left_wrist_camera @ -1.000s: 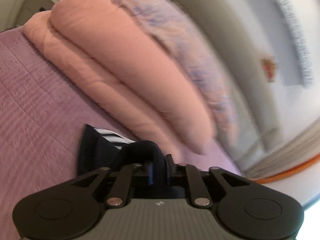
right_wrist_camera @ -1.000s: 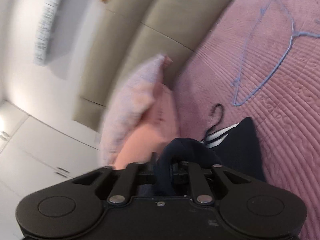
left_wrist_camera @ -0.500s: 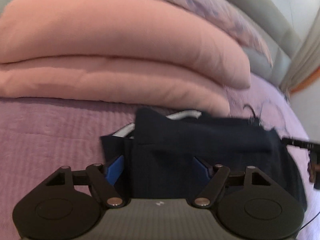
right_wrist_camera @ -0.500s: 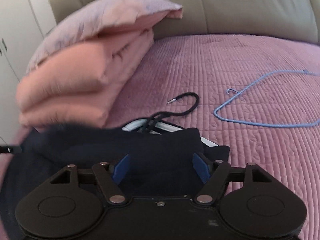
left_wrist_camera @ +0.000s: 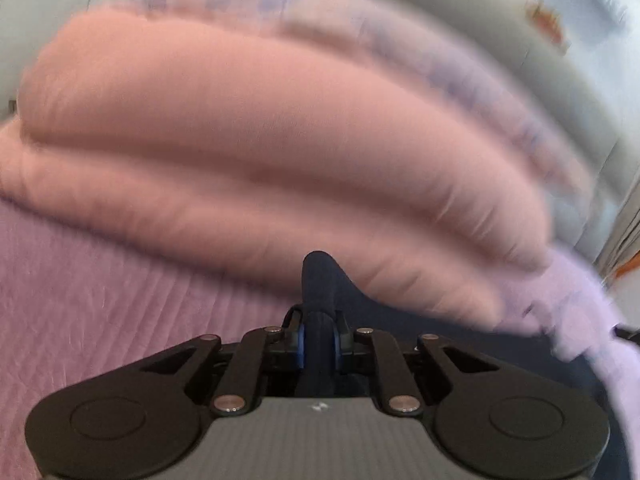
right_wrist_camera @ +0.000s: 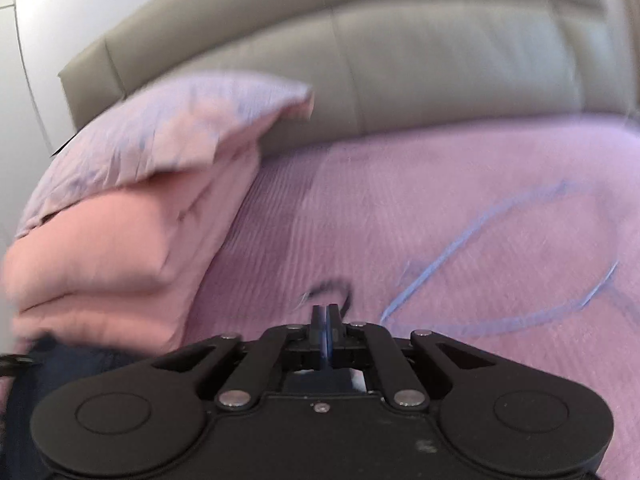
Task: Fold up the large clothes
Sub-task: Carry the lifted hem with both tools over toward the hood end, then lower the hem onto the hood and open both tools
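I see a bed with a pink quilted bedspread [right_wrist_camera: 460,200]. A folded peach duvet [left_wrist_camera: 260,128] lies on it in stacked layers, blurred in the left wrist view. I note a lilac patterned pillow [right_wrist_camera: 168,132] resting on top of the duvet. A grey padded headboard [right_wrist_camera: 400,48] stands behind. A blue wire hanger [right_wrist_camera: 500,256] lies flat on the bedspread, well apart from the duvet.

Lighting is soft, even daylight without hard shadows. Heavy motion blur smears the folded pink duvet [left_wrist_camera: 280,140], the bed [right_wrist_camera: 460,208] cover and the blue hanger [right_wrist_camera: 500,240]. Fisheye distortion bends the headboard [right_wrist_camera: 400,48]; frame corners vignette to black.
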Action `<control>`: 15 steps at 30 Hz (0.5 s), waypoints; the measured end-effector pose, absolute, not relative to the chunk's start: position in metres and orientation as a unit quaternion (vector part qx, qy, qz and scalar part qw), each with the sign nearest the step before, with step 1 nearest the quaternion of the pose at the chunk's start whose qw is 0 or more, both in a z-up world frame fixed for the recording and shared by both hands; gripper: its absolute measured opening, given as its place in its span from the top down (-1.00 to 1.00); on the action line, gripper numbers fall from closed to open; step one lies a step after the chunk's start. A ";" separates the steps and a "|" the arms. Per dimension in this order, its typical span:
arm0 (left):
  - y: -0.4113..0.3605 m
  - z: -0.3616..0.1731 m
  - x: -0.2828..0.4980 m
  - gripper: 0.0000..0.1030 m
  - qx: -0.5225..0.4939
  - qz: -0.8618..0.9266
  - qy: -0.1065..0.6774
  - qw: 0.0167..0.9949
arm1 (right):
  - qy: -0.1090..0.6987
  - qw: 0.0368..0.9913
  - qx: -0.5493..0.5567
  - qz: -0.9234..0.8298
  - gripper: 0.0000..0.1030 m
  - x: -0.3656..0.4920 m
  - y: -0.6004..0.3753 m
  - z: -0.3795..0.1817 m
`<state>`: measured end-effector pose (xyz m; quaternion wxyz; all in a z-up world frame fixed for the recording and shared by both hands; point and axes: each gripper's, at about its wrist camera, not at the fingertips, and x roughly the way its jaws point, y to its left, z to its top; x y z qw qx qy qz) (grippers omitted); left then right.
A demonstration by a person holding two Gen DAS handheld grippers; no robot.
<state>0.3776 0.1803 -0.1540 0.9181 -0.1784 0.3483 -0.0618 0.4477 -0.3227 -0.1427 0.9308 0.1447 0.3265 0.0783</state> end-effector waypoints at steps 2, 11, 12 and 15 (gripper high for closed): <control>0.188 -0.168 0.378 0.61 -0.207 -0.065 0.359 0.908 | 0.360 0.914 0.160 0.102 -0.30 0.448 -0.323 -0.155; 0.189 -0.155 0.369 0.57 -0.205 -0.069 0.346 0.913 | 0.407 0.904 0.093 0.095 0.41 0.460 -0.288 -0.182; 0.190 -0.154 0.369 0.55 -0.202 -0.067 0.343 0.915 | 0.382 0.916 0.090 0.081 0.82 0.454 -0.286 -0.177; 0.189 -0.152 0.366 0.54 -0.193 -0.061 0.334 0.921 | 0.330 0.936 0.106 0.063 0.84 0.442 -0.285 -0.163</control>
